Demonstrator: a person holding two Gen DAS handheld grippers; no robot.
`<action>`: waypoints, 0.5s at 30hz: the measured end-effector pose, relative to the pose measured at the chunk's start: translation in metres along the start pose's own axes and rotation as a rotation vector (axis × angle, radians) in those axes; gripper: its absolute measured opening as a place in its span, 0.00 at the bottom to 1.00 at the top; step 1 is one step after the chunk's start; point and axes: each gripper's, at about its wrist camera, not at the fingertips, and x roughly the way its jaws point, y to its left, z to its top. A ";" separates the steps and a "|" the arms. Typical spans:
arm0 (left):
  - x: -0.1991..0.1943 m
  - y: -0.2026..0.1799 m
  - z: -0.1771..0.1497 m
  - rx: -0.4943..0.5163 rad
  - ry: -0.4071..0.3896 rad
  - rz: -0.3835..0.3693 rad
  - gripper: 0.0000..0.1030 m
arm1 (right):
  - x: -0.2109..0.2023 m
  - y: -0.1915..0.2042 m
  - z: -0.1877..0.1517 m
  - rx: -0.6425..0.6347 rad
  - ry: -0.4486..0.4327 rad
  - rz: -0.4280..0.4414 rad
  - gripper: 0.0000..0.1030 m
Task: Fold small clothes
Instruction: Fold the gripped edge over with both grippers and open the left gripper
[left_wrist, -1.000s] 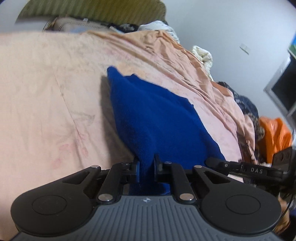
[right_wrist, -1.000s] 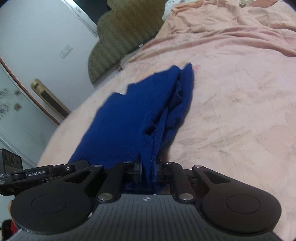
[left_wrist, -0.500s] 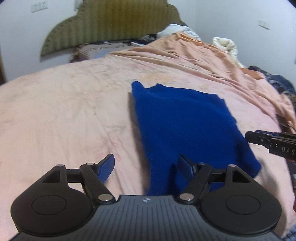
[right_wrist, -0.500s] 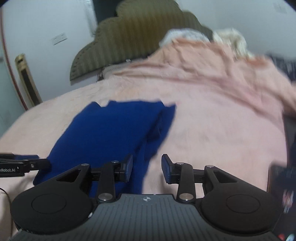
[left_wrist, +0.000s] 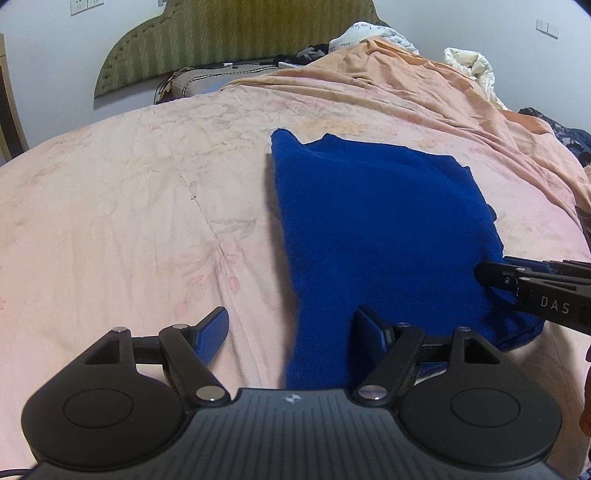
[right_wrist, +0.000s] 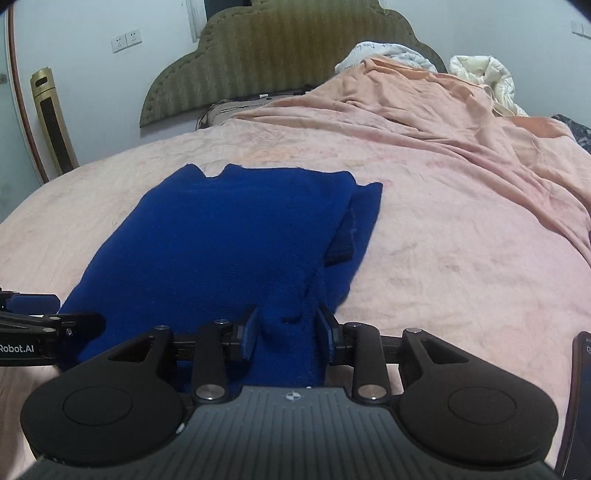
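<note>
A folded blue knit garment (left_wrist: 376, 221) lies flat on the pink bedspread (left_wrist: 129, 206); it also shows in the right wrist view (right_wrist: 229, 236). My left gripper (left_wrist: 291, 328) is open wide at the garment's near left corner, its fingers either side of the cloth edge. My right gripper (right_wrist: 286, 332) is open with its fingers astride the garment's near right corner, not clamping it. The right gripper's tip (left_wrist: 517, 277) shows at the right edge of the left wrist view, and the left gripper's tip (right_wrist: 44, 321) at the left edge of the right wrist view.
A green padded headboard (right_wrist: 280, 55) stands at the far end. An orange blanket (right_wrist: 461, 122) and white bedding (right_wrist: 484, 77) are heaped at the far right. A dark phone-like object (right_wrist: 578, 398) lies at the right edge. A tall gold appliance (right_wrist: 51, 122) stands at the left wall.
Both grippers were shut on the garment's near edge a second ago. They have let go and opened, the views have levelled out, and the garment now lies flat on the bed.
</note>
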 end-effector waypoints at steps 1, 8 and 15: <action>0.000 -0.001 0.000 0.004 -0.001 0.004 0.73 | -0.001 0.000 0.000 0.000 0.000 0.000 0.38; -0.004 -0.011 0.001 0.042 -0.026 0.043 0.73 | -0.001 -0.005 0.004 0.014 -0.018 0.015 0.39; -0.007 -0.030 0.005 0.117 -0.077 0.086 0.73 | 0.015 -0.024 0.026 0.130 -0.033 0.108 0.41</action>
